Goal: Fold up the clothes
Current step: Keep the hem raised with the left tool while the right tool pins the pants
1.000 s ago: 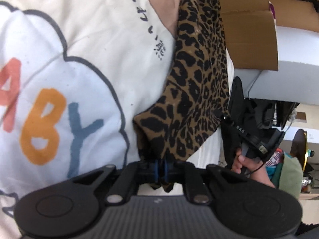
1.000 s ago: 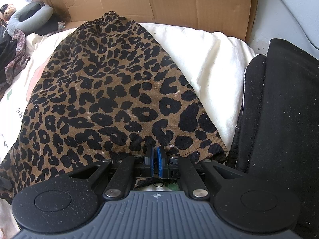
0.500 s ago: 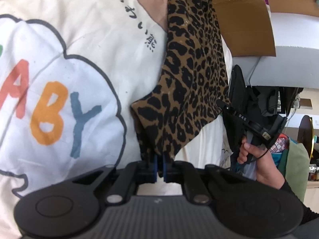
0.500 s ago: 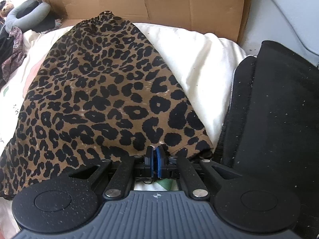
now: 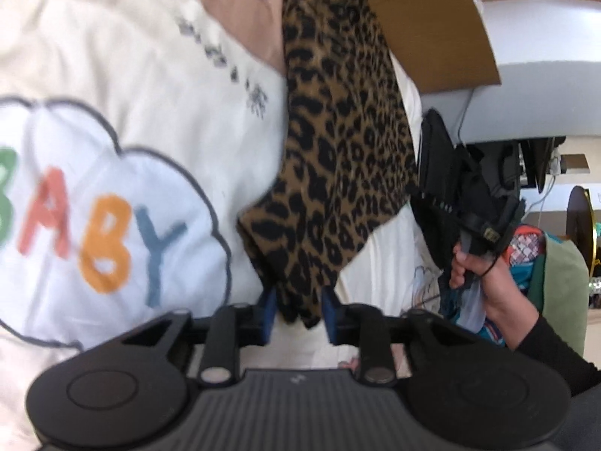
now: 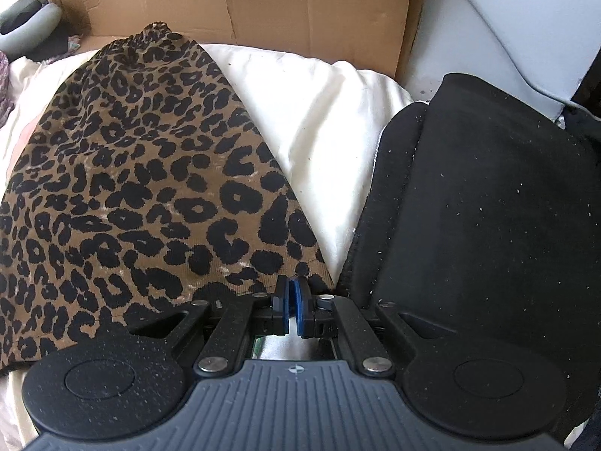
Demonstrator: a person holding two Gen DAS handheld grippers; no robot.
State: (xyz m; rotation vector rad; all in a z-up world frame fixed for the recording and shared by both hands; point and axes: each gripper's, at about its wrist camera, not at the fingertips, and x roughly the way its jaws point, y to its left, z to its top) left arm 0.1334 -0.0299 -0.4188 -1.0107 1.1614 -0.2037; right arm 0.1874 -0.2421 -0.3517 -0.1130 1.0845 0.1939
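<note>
A leopard-print garment (image 6: 142,173) lies spread on a cream bedspread (image 6: 323,112), its gathered waistband at the far end. My right gripper (image 6: 292,306) is shut on the garment's near right hem corner. In the left wrist view the garment (image 5: 338,143) runs away from me, and its near corner hangs between the blue pads of my left gripper (image 5: 298,314), whose jaws stand apart, open. The right gripper and the hand holding it (image 5: 484,270) show at the right of that view.
A folded black garment (image 6: 488,203) lies to the right of the leopard one. A cardboard box (image 6: 263,0) stands at the far edge. The bedspread carries a cloud print reading BABY (image 5: 94,233). A grey neck pillow (image 6: 26,22) sits far left.
My left gripper has opened; its pads now stand apart around the leopard corner it was pinching. The right gripper stays shut on the hem and has moved slightly forward.
</note>
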